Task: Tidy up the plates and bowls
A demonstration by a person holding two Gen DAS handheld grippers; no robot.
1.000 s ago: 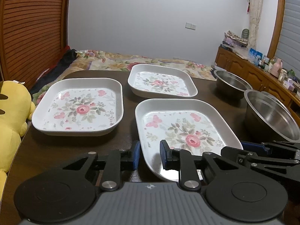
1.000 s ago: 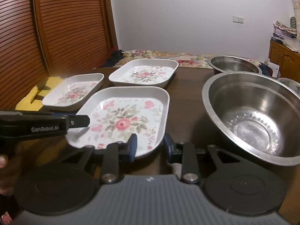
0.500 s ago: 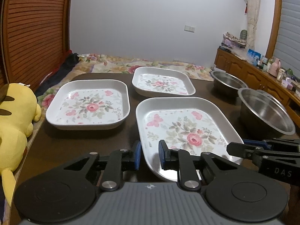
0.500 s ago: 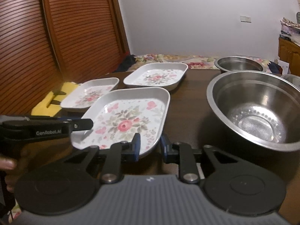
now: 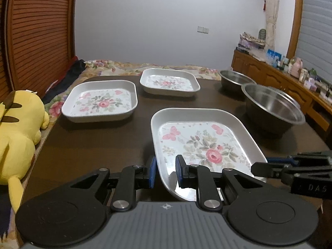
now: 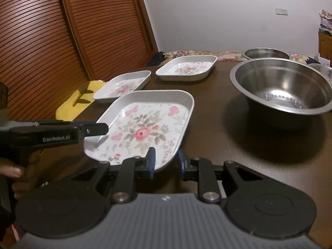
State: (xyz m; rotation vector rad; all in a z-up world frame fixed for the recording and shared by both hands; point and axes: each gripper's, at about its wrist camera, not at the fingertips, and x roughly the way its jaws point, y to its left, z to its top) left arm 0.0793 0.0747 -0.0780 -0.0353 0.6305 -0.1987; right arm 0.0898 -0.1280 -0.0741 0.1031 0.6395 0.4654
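Dark table (image 5: 93,145) | both tools, left (image 5: 165,171) and right (image 6: 165,161), clamp floral plate (image 5: 207,143) (near rim) | lift level, evenly, toward another plate.

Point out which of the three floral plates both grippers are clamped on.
It is the nearest plate, lifted at its near corners by the left gripper and right gripper. The other two plates lie flat farther back, untouched.

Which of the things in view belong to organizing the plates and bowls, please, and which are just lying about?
Part of the job:
- near floral plate, both grippers at its rim
- left floral plate
- far floral plate
- large steel bowl
- far steel bowl
- left gripper
- right gripper

Just lying about:
- yellow plush toy
- floral bedspread
- sideboard clutter
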